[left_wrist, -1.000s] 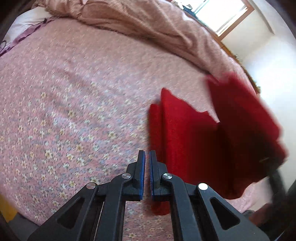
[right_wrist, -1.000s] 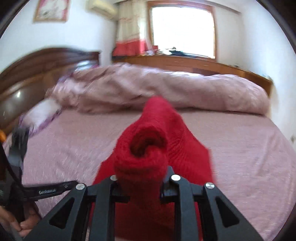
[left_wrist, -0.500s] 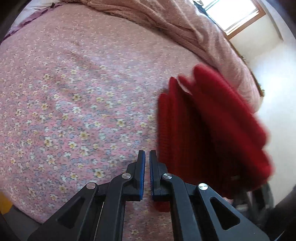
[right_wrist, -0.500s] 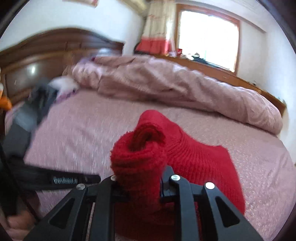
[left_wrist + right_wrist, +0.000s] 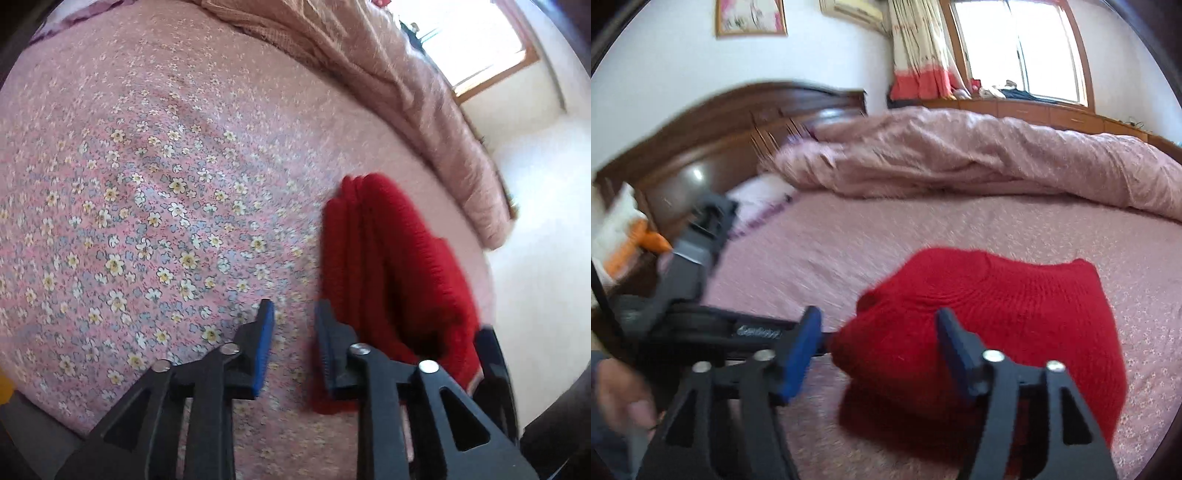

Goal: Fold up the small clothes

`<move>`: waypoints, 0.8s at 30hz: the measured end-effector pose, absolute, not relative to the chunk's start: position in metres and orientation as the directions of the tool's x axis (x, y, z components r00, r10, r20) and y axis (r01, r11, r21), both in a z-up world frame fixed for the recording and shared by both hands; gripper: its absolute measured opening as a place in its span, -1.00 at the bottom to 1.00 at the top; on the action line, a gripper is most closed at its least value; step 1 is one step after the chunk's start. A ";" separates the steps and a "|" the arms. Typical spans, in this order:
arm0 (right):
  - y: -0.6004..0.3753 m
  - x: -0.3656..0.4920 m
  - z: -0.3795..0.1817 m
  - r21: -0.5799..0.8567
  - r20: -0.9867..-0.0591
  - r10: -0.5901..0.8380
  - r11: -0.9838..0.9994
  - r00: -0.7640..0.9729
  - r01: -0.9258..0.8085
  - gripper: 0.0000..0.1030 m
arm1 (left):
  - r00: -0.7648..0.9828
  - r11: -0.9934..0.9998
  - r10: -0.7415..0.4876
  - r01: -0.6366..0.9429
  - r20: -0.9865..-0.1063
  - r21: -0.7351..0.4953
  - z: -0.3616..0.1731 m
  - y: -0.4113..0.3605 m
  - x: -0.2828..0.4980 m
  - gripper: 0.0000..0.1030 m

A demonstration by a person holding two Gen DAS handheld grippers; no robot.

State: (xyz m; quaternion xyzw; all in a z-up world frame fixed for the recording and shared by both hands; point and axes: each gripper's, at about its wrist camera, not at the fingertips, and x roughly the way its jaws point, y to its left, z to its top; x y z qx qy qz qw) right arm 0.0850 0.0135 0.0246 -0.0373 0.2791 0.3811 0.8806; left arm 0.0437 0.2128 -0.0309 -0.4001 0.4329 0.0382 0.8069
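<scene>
Both hand-held grippers are now standing with their jaws apart, where half a second ago the right one was clamping a bunched red knit and the left one was nearly closed. The right hand-held gripper (image 5: 877,349) is straddling the near edge of the knit (image 5: 1008,306) without pinching it, so the garment is lying released on the floral bed (image 5: 155,206), folded over on itself in several layers. The left hand-held gripper (image 5: 293,332) is hovering just beside the knit (image 5: 388,258), its right finger close against the fold's edge, holding nothing. Judging from this, one fold is finishing and the piece is resting flat enough to leave; smoothing or a further fold may be coming next. The duvet (image 5: 979,155) is lying bunched well behind.
</scene>
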 end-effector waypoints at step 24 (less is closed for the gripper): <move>-0.155 0.071 -0.029 0.110 -0.560 0.408 0.899 0.721 -0.423 0.83 | 0.720 0.529 -0.497 -0.190 -0.484 -0.827 -0.015 0.172 0.058 0.14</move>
